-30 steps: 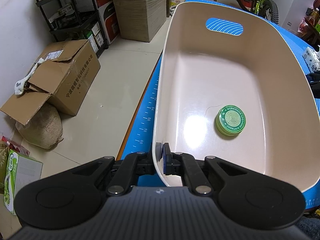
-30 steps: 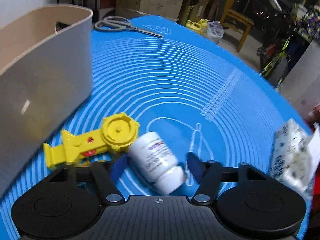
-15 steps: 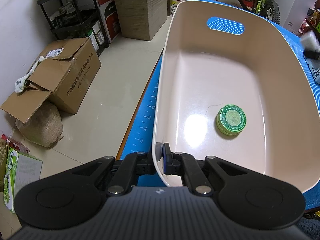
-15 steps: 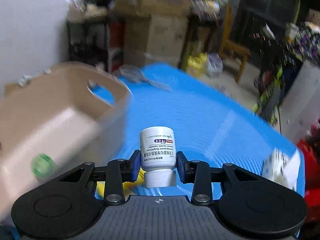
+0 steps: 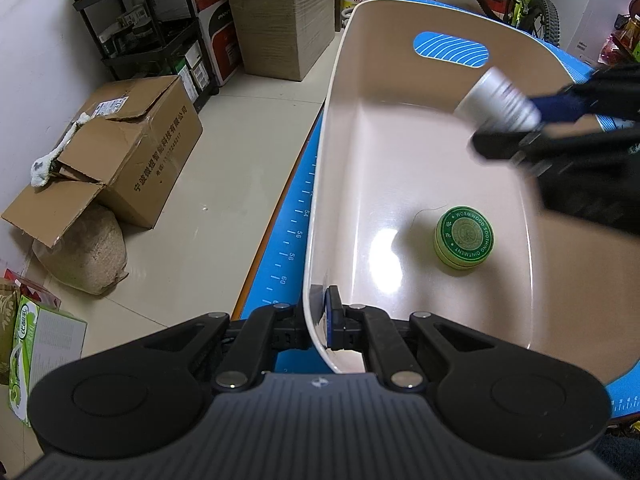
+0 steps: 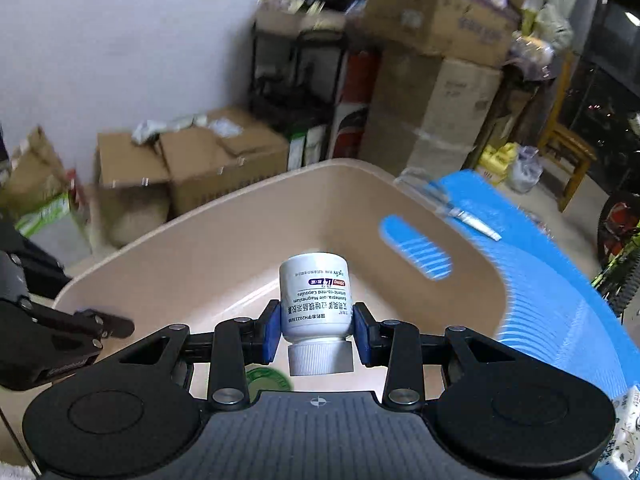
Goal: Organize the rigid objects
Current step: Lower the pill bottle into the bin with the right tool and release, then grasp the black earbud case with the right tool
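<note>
A beige plastic bin [image 5: 340, 128] stands on the blue mat [image 5: 294, 216]. A green ointment tin [image 5: 464, 238] lies on the bin's floor. My left gripper [image 5: 322, 316] is shut on the bin's near rim. My right gripper [image 6: 316, 330] is shut on a white pill bottle [image 6: 316, 300], cap toward the camera, and holds it in the air over the bin [image 6: 224, 240]. In the left wrist view the bottle [image 5: 496, 100] and the right gripper [image 5: 532, 120] hang blurred above the bin's far right side.
The mat's left edge drops to the floor, where cardboard boxes [image 5: 132, 152], a sack [image 5: 86, 256] and a black shelf [image 5: 160, 28] stand. Scissors [image 6: 460, 210] lie on the mat behind the bin. A tissue pack [image 6: 626, 432] lies at the right.
My right gripper closed on the pill bottle on the mat, lifted it and carried it left over the bin. The left gripper has kept its hold on the rim.
</note>
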